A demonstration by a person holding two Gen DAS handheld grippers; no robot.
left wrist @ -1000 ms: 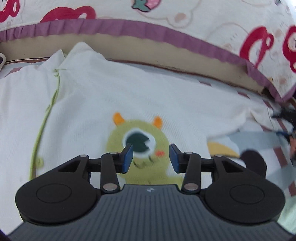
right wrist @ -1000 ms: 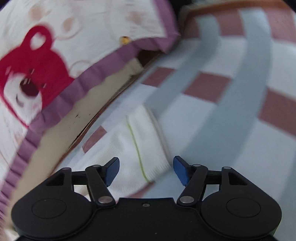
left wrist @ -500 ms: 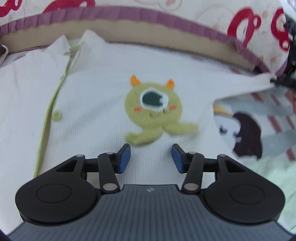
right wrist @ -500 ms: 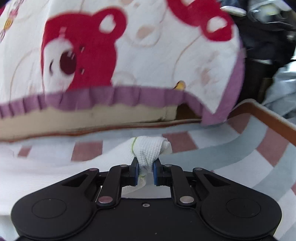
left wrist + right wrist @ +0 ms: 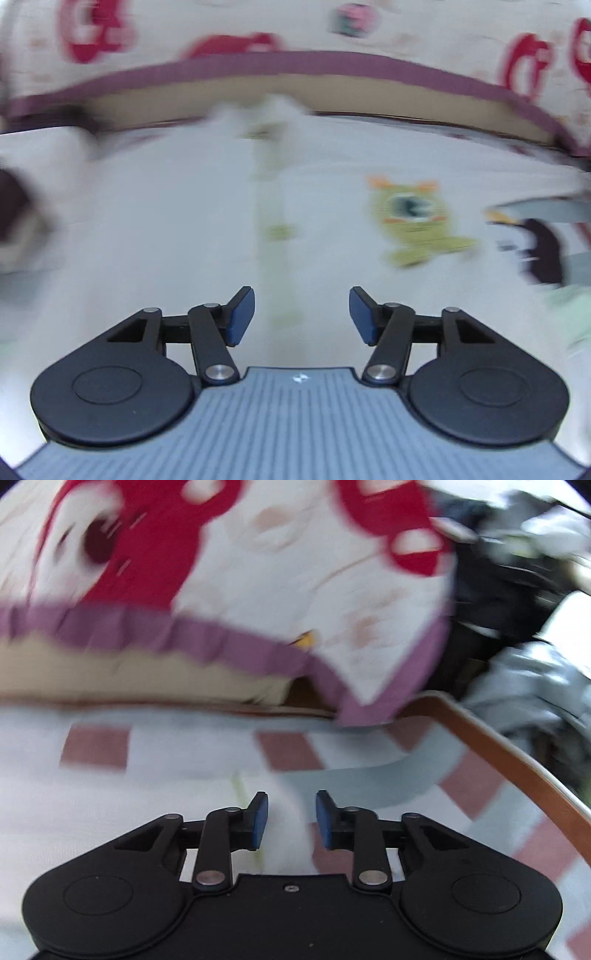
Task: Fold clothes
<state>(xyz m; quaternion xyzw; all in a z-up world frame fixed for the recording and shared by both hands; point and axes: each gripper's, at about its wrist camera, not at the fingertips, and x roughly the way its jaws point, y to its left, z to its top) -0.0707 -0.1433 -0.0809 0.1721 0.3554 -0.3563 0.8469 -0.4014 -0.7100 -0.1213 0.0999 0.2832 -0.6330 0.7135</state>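
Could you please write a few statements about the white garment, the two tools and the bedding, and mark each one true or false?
1. The left tool is open, with nothing between its pads. True.
2. The right tool is clamped shut on the sleeve. False: its jaws stand apart, with white cloth of the garment lying between them.
3. The garment carries a green one-eyed monster patch with orange horns. True.
4. The bed sheet under the garment is plain blue. False: it is checked in white, grey-blue and reddish brown.
5. The pillow with red bears has a purple ruffled edge. True.
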